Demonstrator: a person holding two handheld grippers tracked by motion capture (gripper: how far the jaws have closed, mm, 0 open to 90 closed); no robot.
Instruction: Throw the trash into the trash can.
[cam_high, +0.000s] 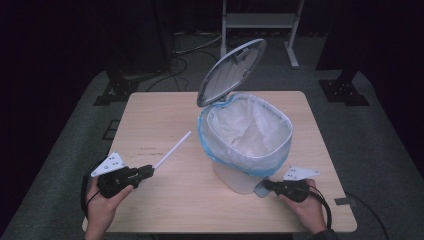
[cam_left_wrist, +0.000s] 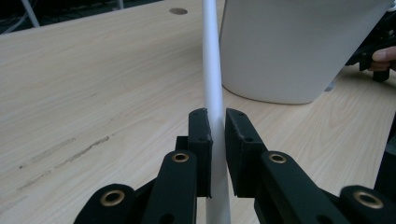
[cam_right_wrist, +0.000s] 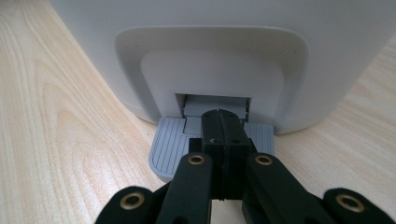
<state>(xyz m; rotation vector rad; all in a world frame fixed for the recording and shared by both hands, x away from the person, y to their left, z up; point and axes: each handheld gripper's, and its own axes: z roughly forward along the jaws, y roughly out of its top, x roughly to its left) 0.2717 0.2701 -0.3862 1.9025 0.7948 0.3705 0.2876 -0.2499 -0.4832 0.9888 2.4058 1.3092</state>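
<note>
Right gripper, jaws closed empty, presses pedal, keeping bin lid raised. Left gripper clamps white tube low over table, aimed binward for drop.

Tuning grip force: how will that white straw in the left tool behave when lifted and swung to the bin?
The white straw probably stays stiff: it runs straight out from the left tool without sagging. Likely very light, being thin. Smooth and round, it may slip or pivot between the jaws, held near one end.
</note>
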